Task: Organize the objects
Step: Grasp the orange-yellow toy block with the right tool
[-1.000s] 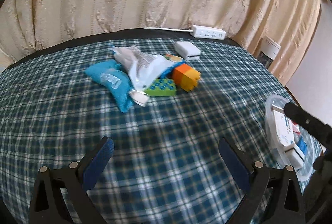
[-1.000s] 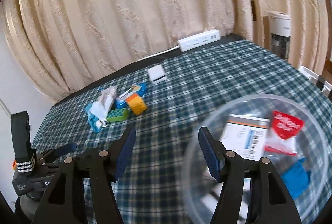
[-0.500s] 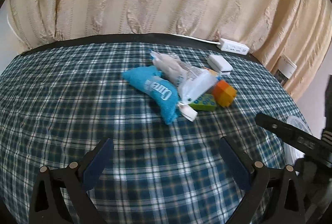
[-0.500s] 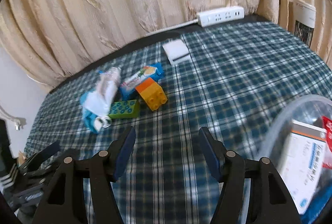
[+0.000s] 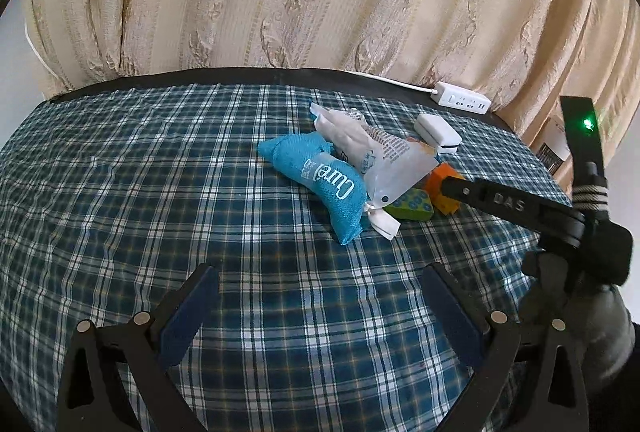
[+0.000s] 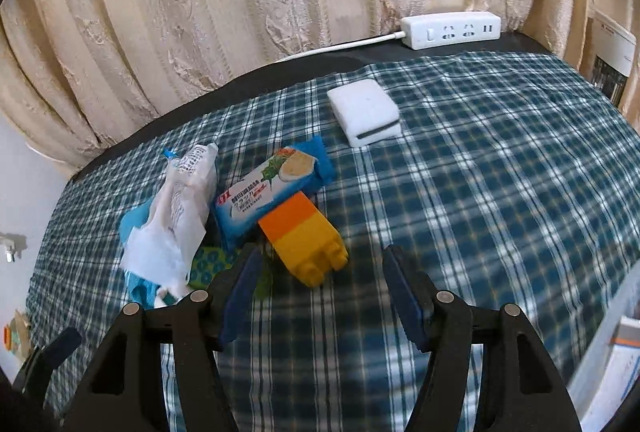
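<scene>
A pile lies on the plaid tablecloth (image 5: 200,192): a blue cloth pouch (image 5: 320,184), a white plastic bag (image 5: 372,152), a green brick (image 5: 408,206), a blue biscuit packet (image 6: 272,188) and an orange-and-yellow brick (image 6: 304,236). My right gripper (image 6: 322,260) is open, low over the cloth, and the yellow end of that brick sits just ahead of its fingertips, untouched. In the left wrist view one of its fingers (image 5: 480,194) reaches in from the right up to the brick. My left gripper (image 5: 320,272) stands open and holds nothing, short of the pouch.
A white box (image 6: 366,112) lies behind the pile, and a white power strip (image 6: 452,28) sits at the table's far edge against the curtain. A clear container (image 6: 600,336) with a carton in it shows at the right wrist view's lower right edge.
My right gripper has left the clear container and moved forward, left and down to the pile, still open. The left gripper shifted sideways, so the pile now sits right of centre.
</scene>
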Available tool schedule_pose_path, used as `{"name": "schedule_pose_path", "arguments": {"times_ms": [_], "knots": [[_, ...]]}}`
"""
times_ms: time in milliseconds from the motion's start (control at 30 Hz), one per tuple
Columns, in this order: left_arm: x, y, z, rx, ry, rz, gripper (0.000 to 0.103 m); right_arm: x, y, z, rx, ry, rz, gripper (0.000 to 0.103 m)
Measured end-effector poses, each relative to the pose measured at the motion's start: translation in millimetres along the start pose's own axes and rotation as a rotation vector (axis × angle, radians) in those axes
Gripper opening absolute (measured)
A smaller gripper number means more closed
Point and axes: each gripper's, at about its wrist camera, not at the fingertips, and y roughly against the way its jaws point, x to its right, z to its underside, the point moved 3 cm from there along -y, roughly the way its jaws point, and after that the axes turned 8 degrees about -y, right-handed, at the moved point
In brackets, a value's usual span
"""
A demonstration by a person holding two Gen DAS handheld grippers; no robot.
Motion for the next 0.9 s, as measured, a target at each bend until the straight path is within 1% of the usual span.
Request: {"name": "schedule_pose_path", "arguments": {"times_ms": [333, 433, 500, 567, 633, 733, 900], "knots": [[-8.4, -5.0, 0.5, -0.016, 0.032, -0.003, 0.103, -7.1, -19.8, -4.7, -0.018, 0.029, -0.003, 0.063], [-8.8, -6.5, 0.4, -0.020, 0.035, -0.005, 0.103, -11.6, -21.8, -4.0, -0.011, 0.059, 0.001, 0.059], [-8.9, -8.0, 0.8, -0.025, 0.034, -0.006, 0.103, -13.7, -21.9, -3.8, -0.008, 0.067, -0.008, 0.054], [-8.9, -9.0, 0.9, -0.029, 0.034, -0.007, 0.103, -15.6, -22.4, -3.3, -0.006, 0.082, -0.001, 0.044], [-8.8, -9.8, 0.9, -0.032, 0.033, -0.008, 0.103, -16.1, -23.3, -2.5, -0.009, 0.092, 0.000, 0.038], [-8.6, -10.1, 1.2, -0.033, 0.033, -0.009, 0.103, -16.6, -22.3, -0.8, -0.004, 0.103, 0.007, 0.036], [-8.3, -12.2, 2.5, -0.039, 0.029, -0.011, 0.103, -15.9, -17.4, 2.8, -0.008, 0.110, -0.008, 0.035]]}}
